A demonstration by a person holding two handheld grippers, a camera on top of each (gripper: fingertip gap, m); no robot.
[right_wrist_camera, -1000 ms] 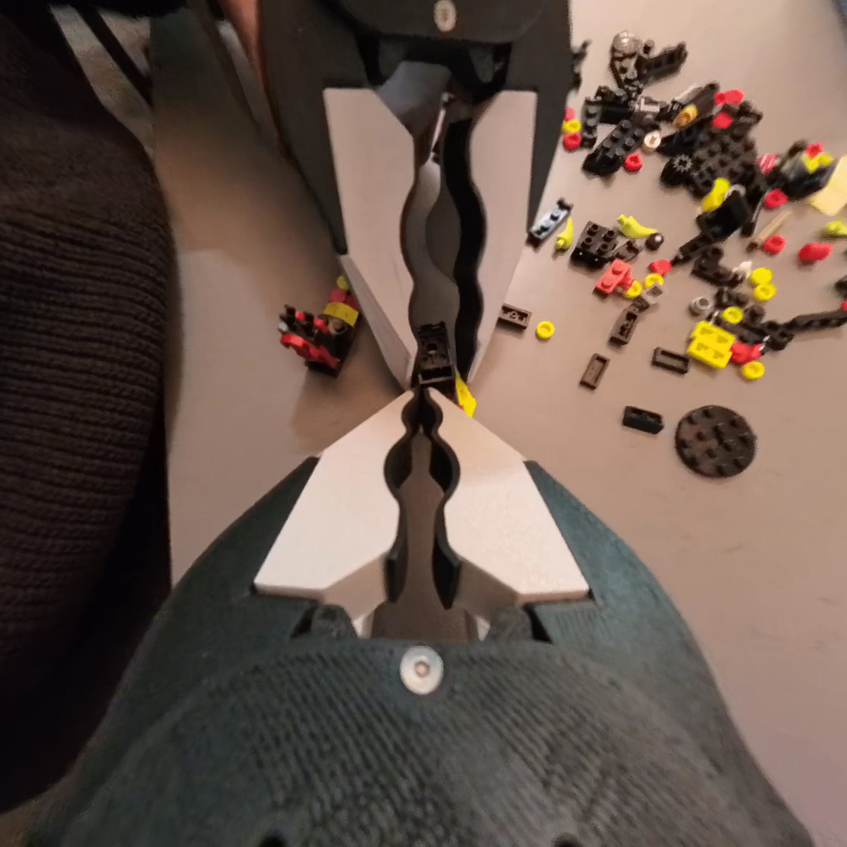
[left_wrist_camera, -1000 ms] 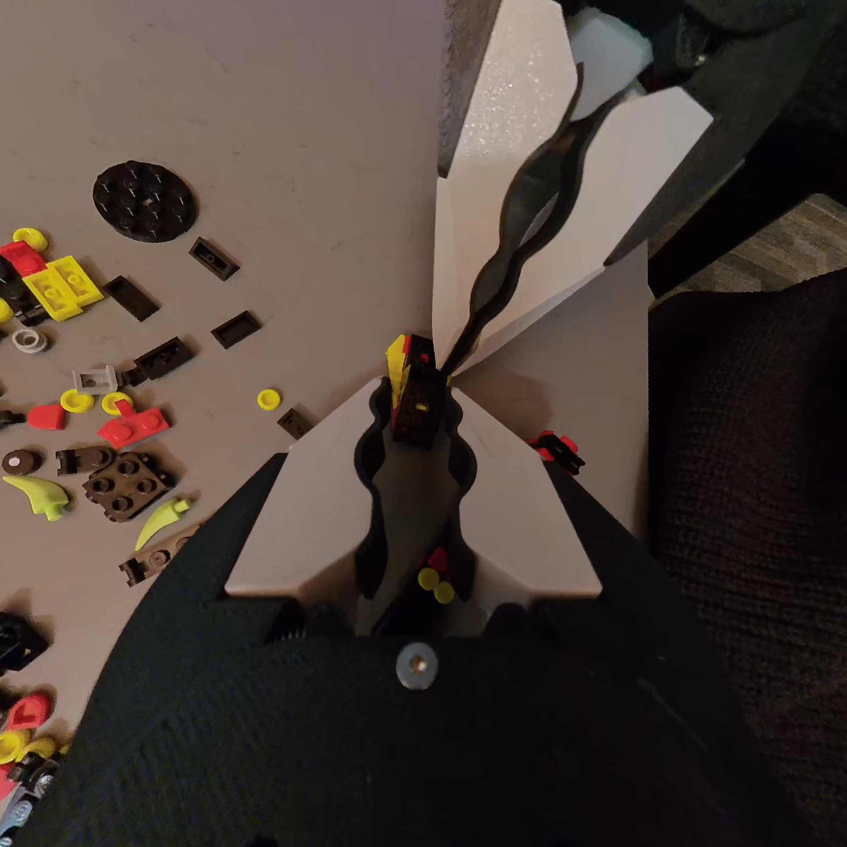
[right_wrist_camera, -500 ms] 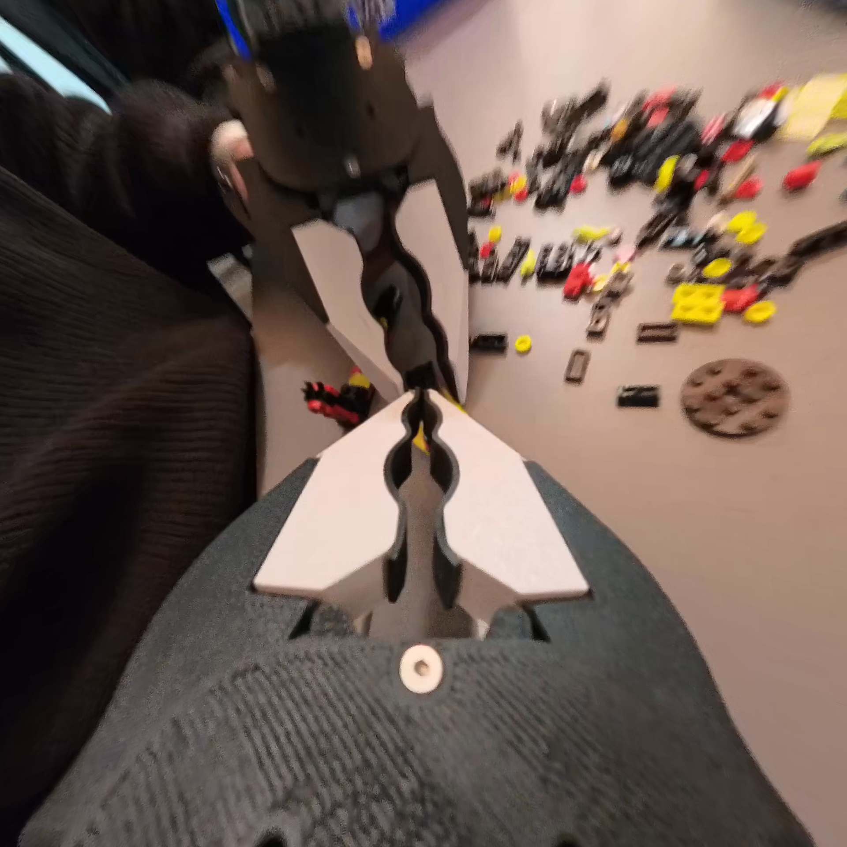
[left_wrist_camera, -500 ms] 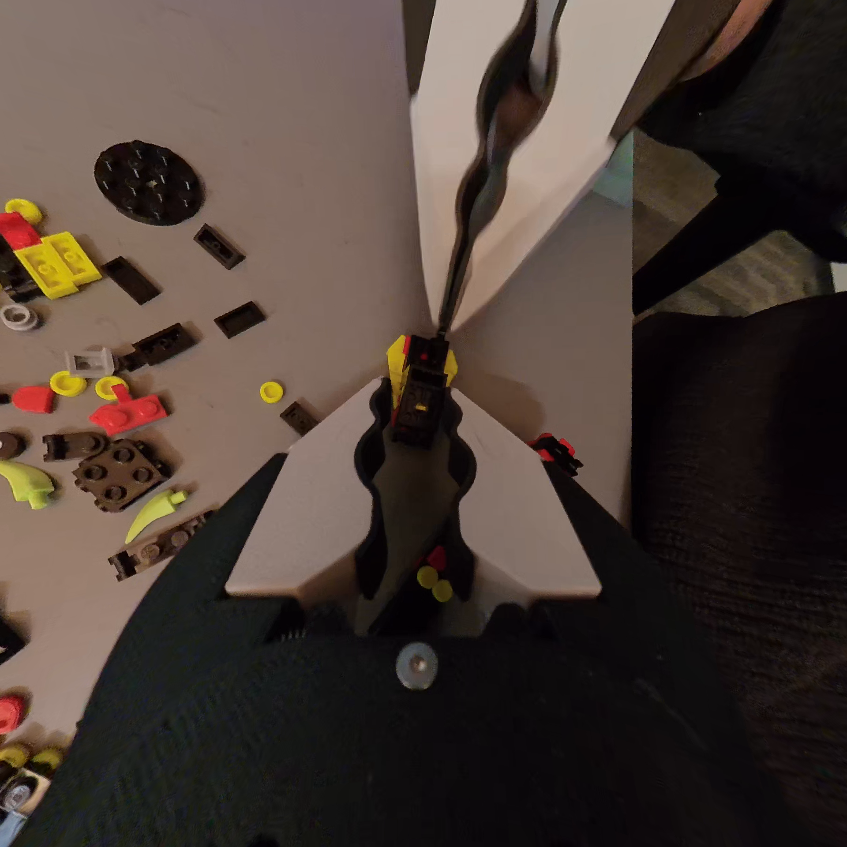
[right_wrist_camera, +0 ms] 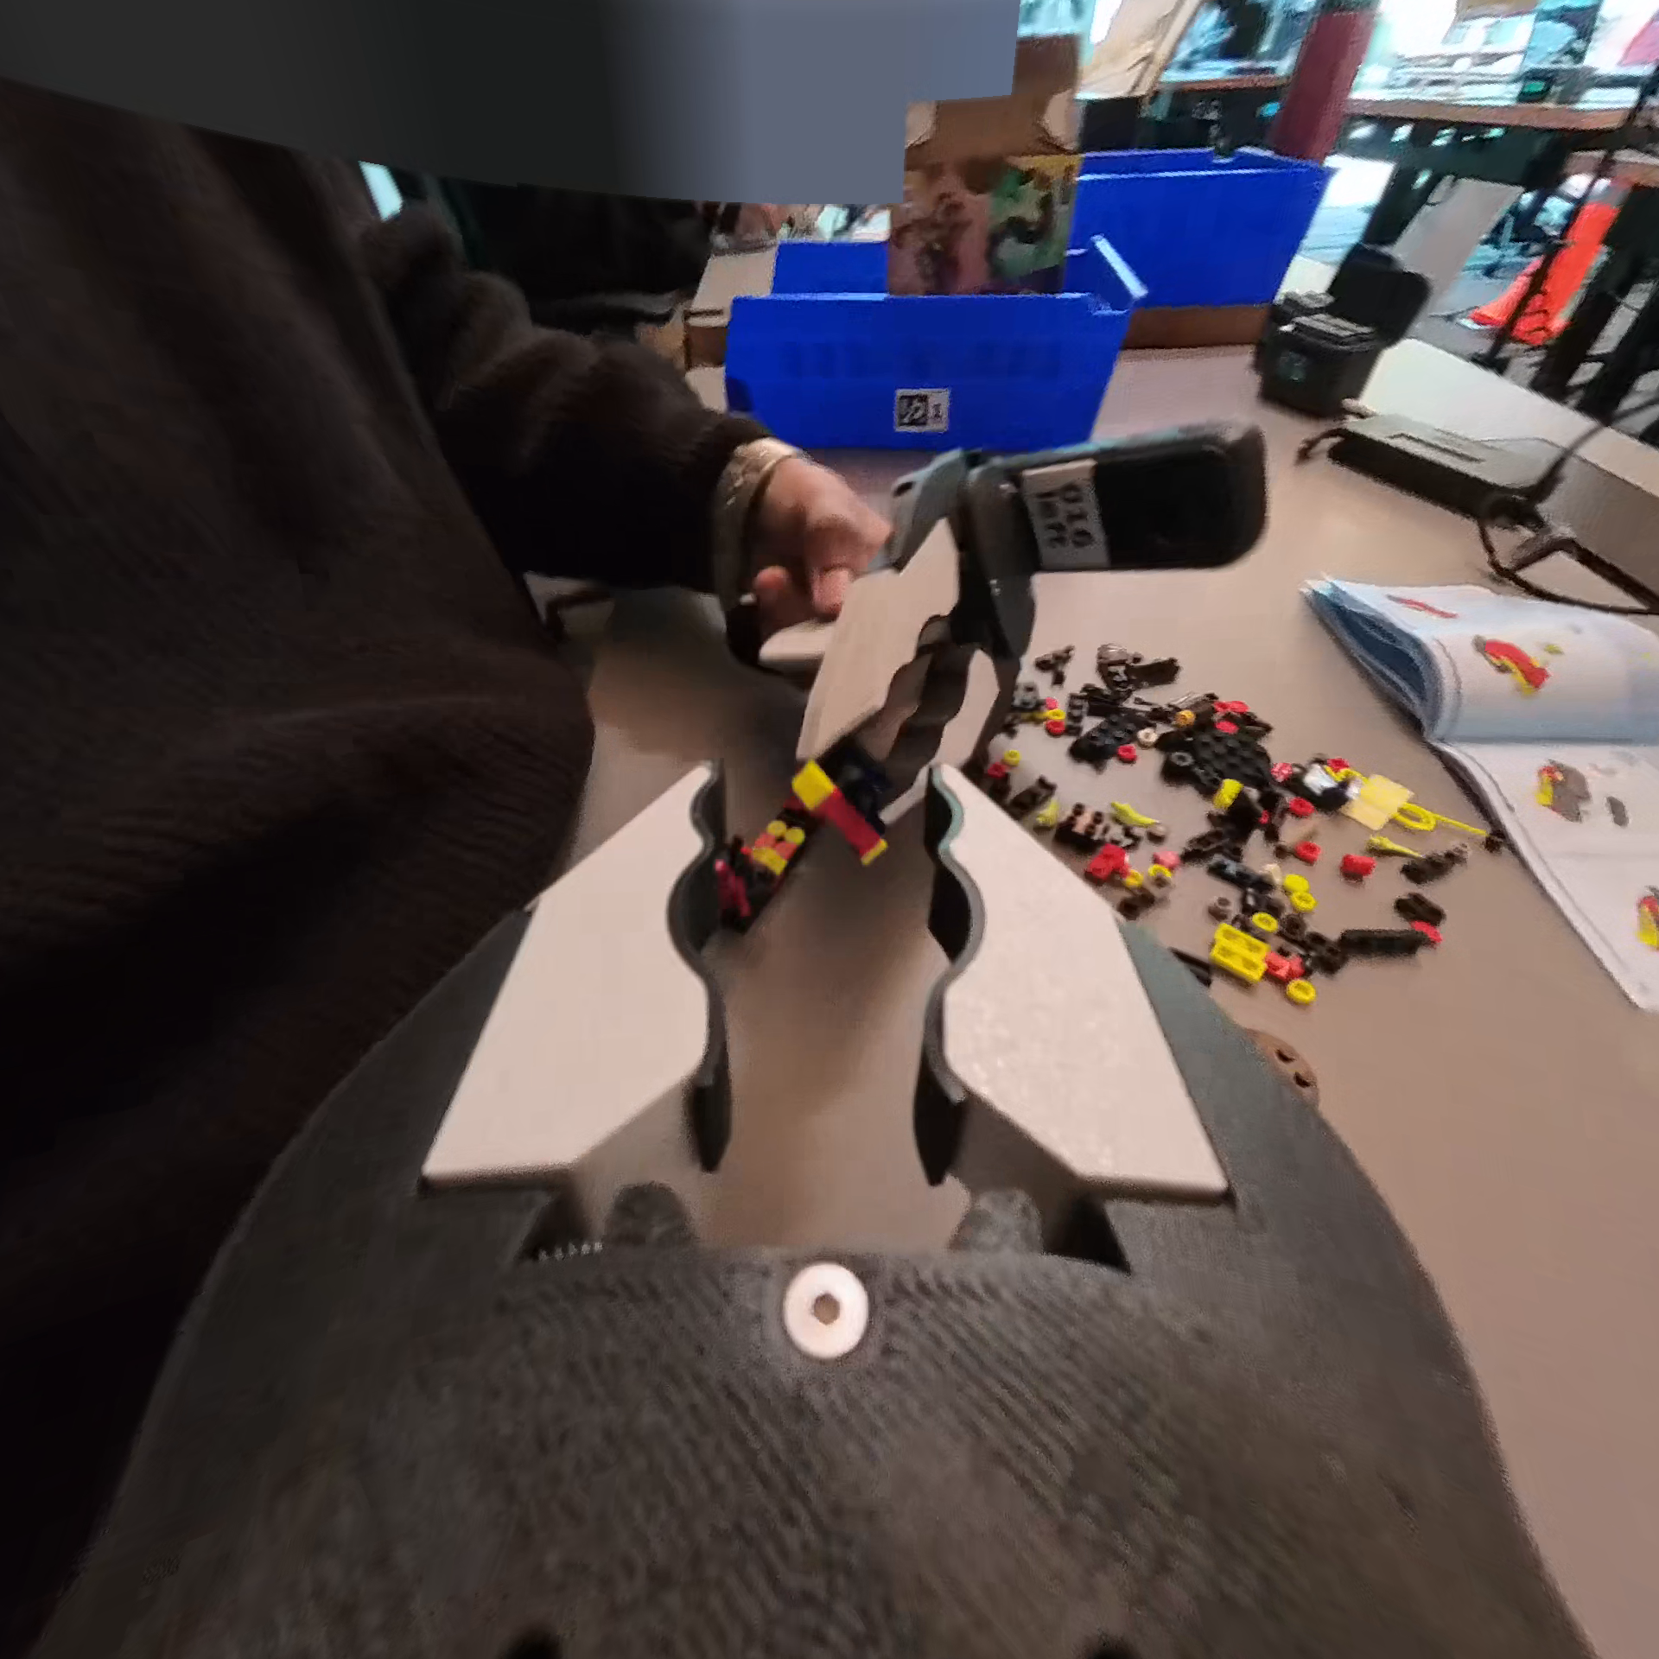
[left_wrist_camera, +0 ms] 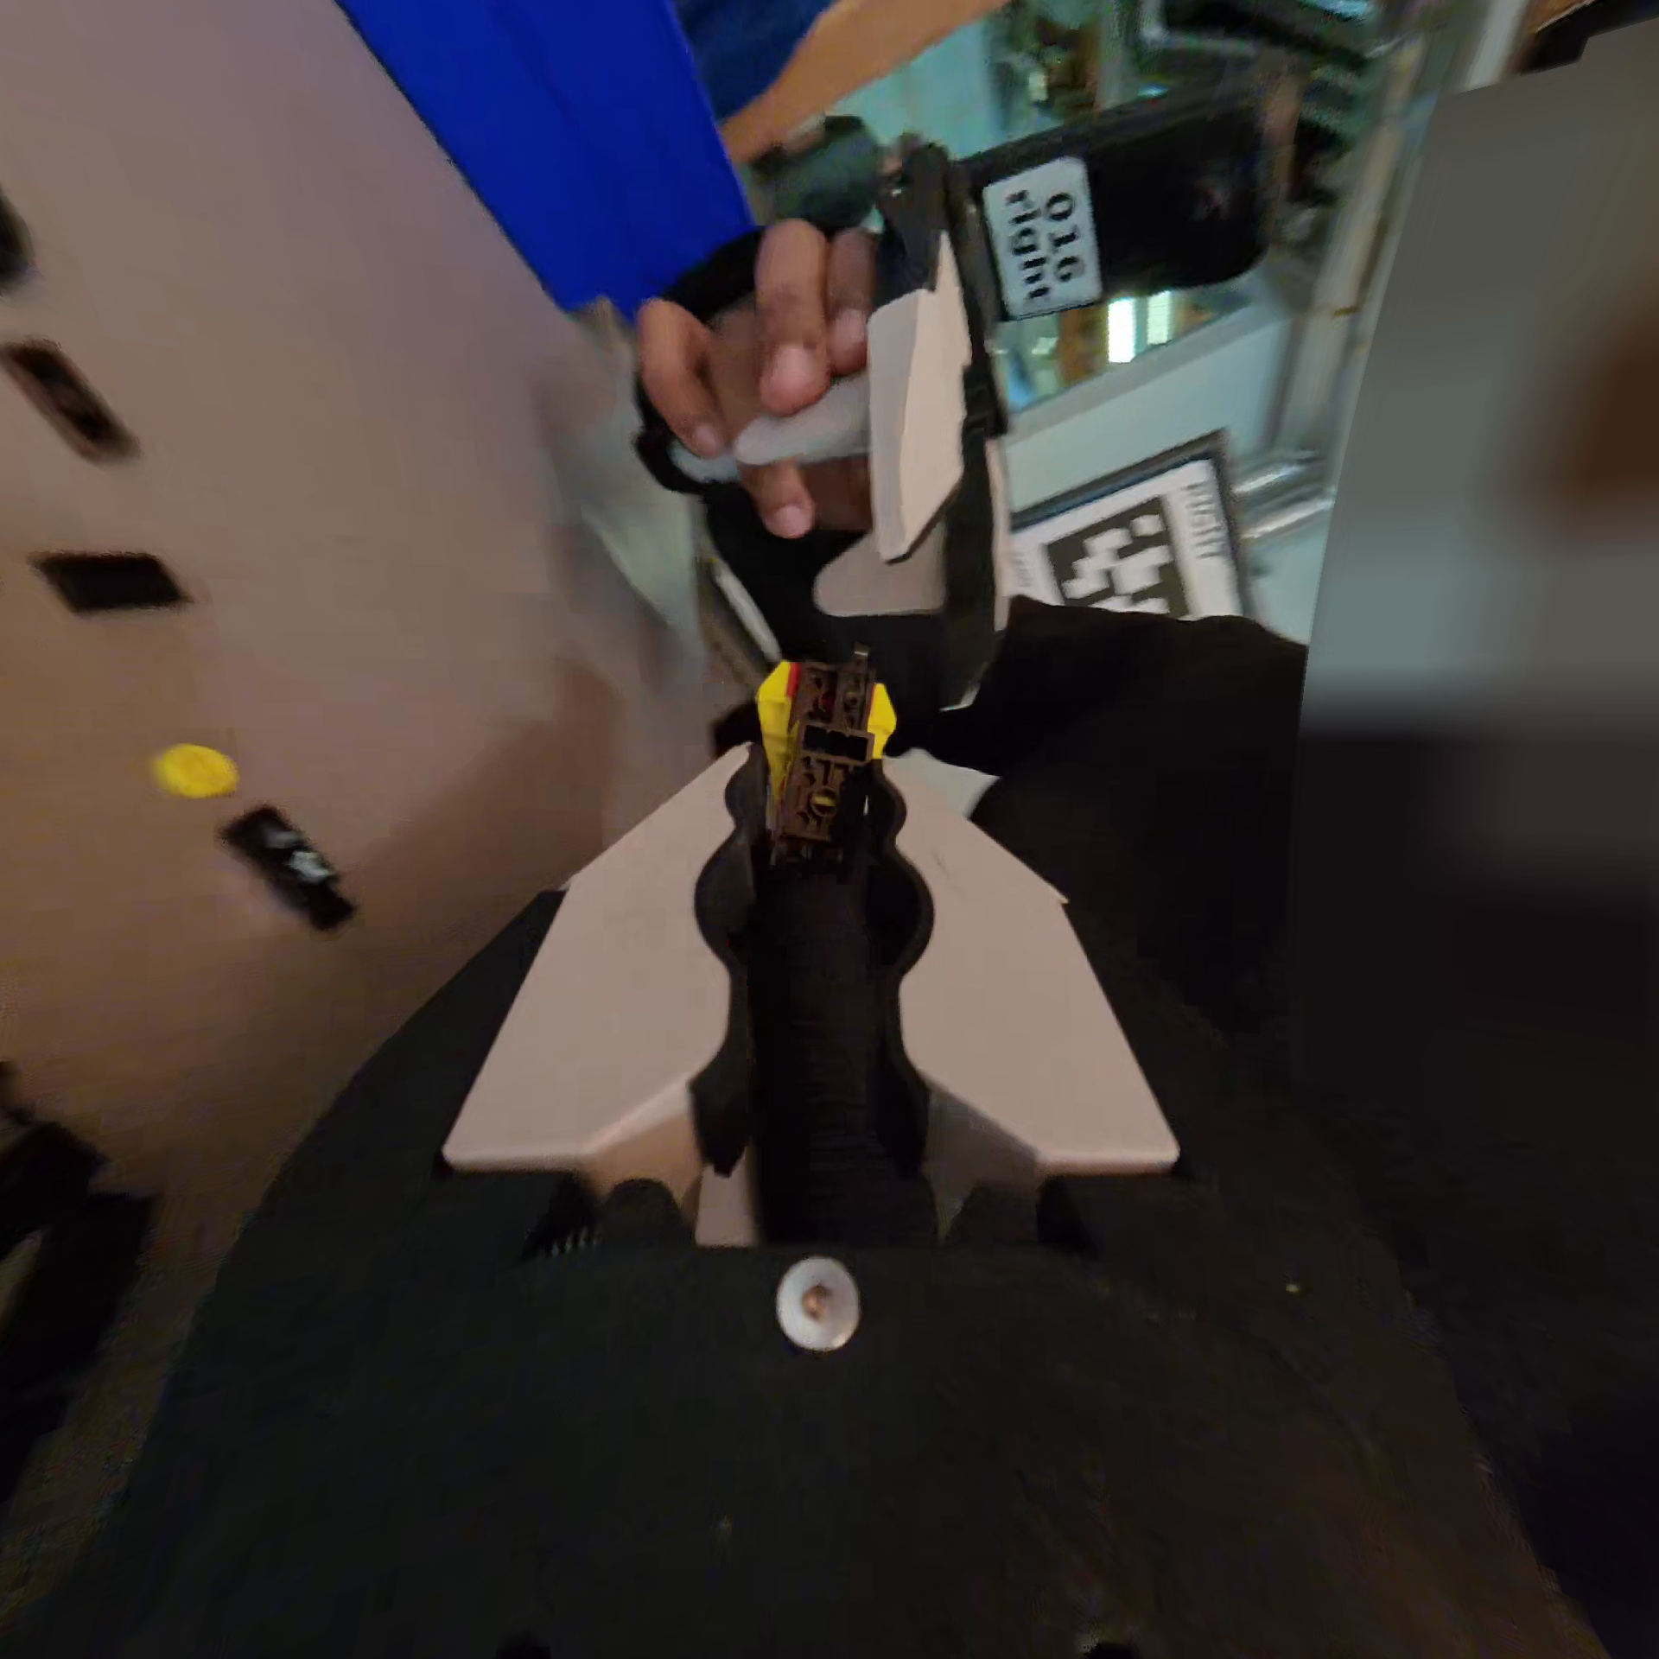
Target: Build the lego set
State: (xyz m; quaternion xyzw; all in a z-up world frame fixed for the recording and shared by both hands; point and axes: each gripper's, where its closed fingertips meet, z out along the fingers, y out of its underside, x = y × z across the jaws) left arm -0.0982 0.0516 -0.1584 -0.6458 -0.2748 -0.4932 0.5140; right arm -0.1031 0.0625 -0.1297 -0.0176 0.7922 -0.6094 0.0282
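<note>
Left gripper (left_wrist_camera: 821, 763) clamped on small black, yellow and red lego assembly (left_wrist_camera: 824, 759), raised off grey desk (left_wrist_camera: 359, 449). Right gripper (right_wrist_camera: 821, 790) wide open, empty, just short of that assembly (right_wrist_camera: 830, 803). Another small red, yellow and black lego build (right_wrist_camera: 759, 862) on desk beneath. Farther off, loose lego pieces (right_wrist_camera: 1239, 835) scattered, open instruction booklet (right_wrist_camera: 1526, 718), blue plastic bin (right_wrist_camera: 925, 368).

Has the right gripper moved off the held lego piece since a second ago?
Yes. The right gripper has opened and pulled back from the lego assembly, which the left gripper keeps clamped above the table.
</note>
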